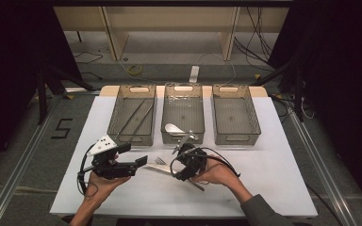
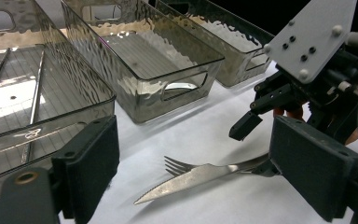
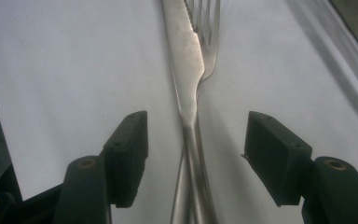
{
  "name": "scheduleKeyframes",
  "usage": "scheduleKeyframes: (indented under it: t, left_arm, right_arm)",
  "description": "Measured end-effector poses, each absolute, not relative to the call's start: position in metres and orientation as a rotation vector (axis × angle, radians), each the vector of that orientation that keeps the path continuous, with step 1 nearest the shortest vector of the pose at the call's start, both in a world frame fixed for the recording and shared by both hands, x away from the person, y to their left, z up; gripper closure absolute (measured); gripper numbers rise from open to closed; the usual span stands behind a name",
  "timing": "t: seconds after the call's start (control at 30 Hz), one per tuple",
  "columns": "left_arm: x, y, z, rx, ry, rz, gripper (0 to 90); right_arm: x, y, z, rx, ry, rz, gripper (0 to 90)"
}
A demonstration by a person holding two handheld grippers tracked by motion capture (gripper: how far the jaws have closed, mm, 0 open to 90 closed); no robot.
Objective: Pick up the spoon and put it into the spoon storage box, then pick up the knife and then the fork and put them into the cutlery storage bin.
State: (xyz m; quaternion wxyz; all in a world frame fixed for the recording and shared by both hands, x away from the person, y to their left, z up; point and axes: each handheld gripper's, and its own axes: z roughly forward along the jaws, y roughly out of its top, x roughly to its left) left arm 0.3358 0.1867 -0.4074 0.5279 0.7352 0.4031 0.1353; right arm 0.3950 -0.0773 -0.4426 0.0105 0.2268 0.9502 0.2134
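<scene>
A steel knife [image 1: 156, 168] and a fork [image 1: 160, 161] lie side by side on the white table [image 1: 273, 183], in front of the bins. My right gripper [image 1: 179, 173] points down at their handles. In the right gripper view its jaws [image 3: 198, 140] stand open on either side of the knife [image 3: 186, 56] and fork [image 3: 209, 37], pads clear of the metal. My left gripper [image 1: 140, 161] rests open just left of the fork's tines. Its own view [image 2: 196, 149] looks over the knife blade [image 2: 191, 179] and fork [image 2: 177, 164] towards the right gripper's grey plate [image 2: 310, 39].
Three smoky clear bins stand in a row at the back. The left bin [image 1: 131, 140] holds long thin metal sticks [image 1: 139, 117], the middle bin [image 1: 183, 140] holds a spoon [image 1: 173, 128], and the right bin [image 1: 235, 140] has nothing in it. Cables lie on the floor beyond.
</scene>
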Motion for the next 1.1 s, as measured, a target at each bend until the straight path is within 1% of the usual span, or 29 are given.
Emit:
scheduleKeyframes:
  t: [0.5, 0.6, 0.9, 1.03, 1.1]
  left_arm:
    - [0.336, 0.187, -0.407, 1.755, 0.964, 0.322, 15.4]
    - [0.336, 0.187, -0.407, 1.755, 0.963, 0.321, 15.4]
    - [0.336, 0.186, -0.407, 1.765, 0.957, 0.325, 15.4]
    - [0.335, 0.187, -0.407, 1.761, 0.959, 0.322, 15.4]
    - [0.335, 0.187, -0.407, 1.758, 0.96, 0.321, 15.4]
  right_arm:
    - [0.395, -0.071, -0.458, 0.701, 2.973, 0.591, 46.4]
    - [0.394, -0.069, -0.459, 0.704, 2.977, 0.574, 49.6]
    - [0.393, -0.068, -0.463, 0.665, 2.953, 0.542, 63.4]
    - [0.394, -0.068, -0.463, 0.657, 2.947, 0.538, 66.9]
    - [0.392, -0.068, -0.463, 0.65, 2.95, 0.548, 70.1]
